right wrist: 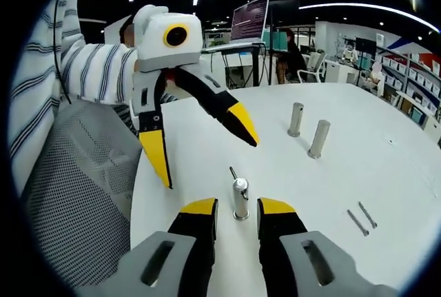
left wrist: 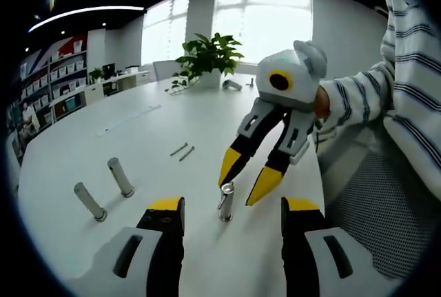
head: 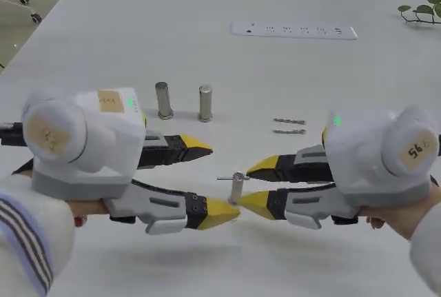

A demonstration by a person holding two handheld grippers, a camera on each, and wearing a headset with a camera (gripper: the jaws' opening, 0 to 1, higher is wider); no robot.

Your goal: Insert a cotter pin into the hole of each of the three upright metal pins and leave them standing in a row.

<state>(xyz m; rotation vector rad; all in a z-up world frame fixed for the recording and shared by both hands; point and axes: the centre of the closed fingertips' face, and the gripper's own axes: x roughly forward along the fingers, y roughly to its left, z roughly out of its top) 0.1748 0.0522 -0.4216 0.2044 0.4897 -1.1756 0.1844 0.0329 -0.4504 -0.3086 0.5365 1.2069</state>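
An upright metal pin [head: 237, 188] stands near the table's front, with a cotter pin [head: 225, 178] sticking out sideways near its top. My left gripper [head: 213, 178] is wide open, its yellow tips on either side of this pin [left wrist: 225, 202]. My right gripper [head: 251, 185] faces it from the other side, open, with the pin [right wrist: 240, 197] just between its tips and no visible contact. Two more upright pins [head: 163, 99] [head: 205, 103] stand side by side farther back. Two loose cotter pins [head: 289, 126] lie on the table to their right.
A white power strip [head: 294, 31] lies at the far side of the white table [head: 103, 49]. A green plant [head: 422, 10] sits at the far right. A mesh chair [right wrist: 76, 193] stands beside the table edge.
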